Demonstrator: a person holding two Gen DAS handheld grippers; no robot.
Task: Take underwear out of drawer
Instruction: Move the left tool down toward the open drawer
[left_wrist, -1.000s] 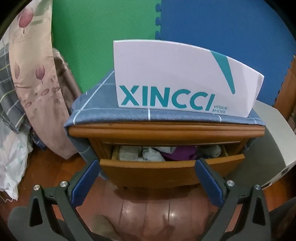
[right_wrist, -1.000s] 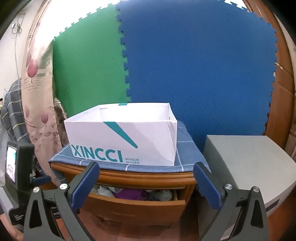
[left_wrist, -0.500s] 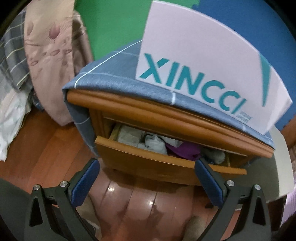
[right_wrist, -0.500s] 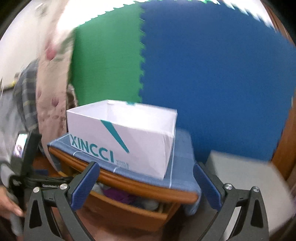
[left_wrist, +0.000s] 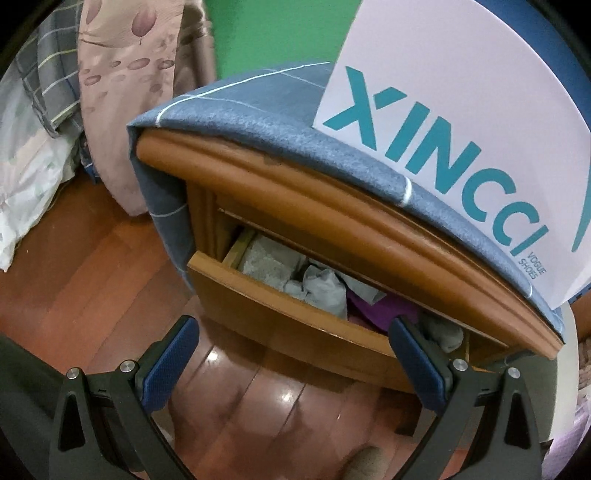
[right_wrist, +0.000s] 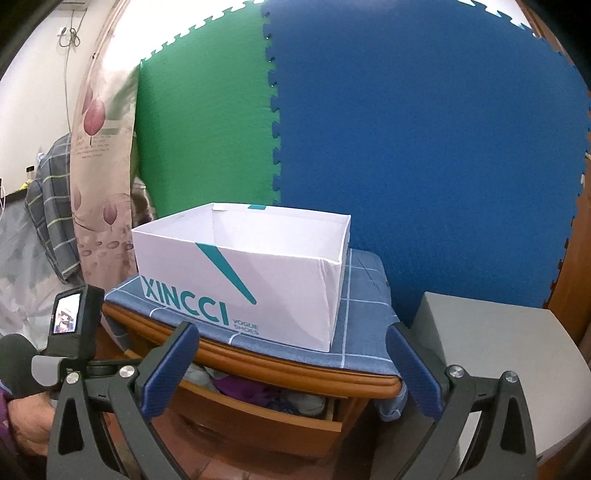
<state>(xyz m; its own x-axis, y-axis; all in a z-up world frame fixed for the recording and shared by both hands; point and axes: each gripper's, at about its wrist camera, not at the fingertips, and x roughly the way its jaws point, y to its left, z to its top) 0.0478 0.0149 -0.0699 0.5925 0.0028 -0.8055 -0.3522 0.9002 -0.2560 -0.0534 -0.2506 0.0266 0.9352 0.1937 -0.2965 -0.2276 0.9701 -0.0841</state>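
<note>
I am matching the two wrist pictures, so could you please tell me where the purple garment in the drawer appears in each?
Left wrist: the purple garment lies right of centre, in the open drawer, just left of the right pad.
Right wrist: it shows low and left of centre, under the wooden top.
Shared landmark: the white XINCCI box.

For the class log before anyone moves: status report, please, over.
Left gripper open, empty, short of the partly open wooden drawer. Right gripper open, empty. Grey and purple underwear untouched inside. Opening narrow under the cabinet top.
</note>
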